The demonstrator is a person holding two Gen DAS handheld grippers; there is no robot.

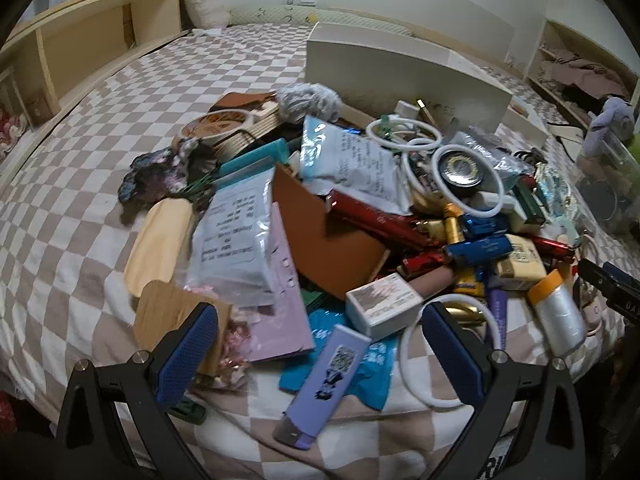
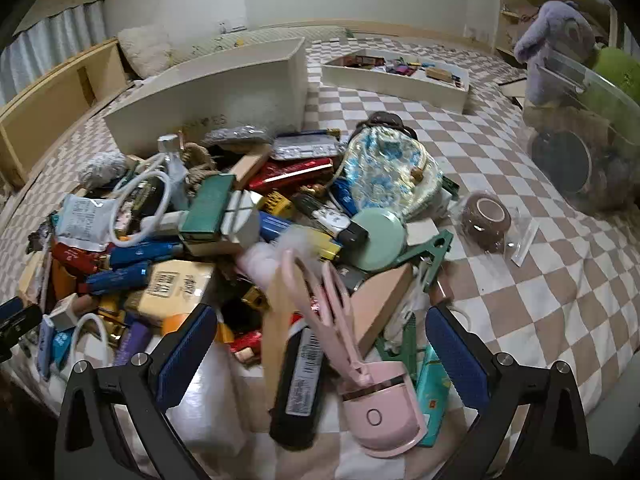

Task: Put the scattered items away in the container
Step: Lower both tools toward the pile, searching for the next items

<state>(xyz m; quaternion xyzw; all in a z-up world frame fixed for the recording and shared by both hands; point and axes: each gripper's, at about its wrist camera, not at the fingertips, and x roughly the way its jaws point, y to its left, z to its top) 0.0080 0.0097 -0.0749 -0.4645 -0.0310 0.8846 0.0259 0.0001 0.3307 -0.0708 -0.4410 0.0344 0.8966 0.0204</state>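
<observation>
Left gripper [image 1: 320, 352] jaws apart, empty, over a lilac rectangular device [image 1: 322, 386] with a QR label; its long axis runs 7 to 1 o'clock, grey cap end nearest. Right gripper [image 2: 320, 354] jaws apart, empty, above a pink handheld gadget [image 2: 376, 412]. Clutter pile [image 2: 224, 236] at 12 o'clock; white container [image 2: 208, 96] beyond at 11 o'clock on checked bedspread [image 2: 520, 300].
</observation>
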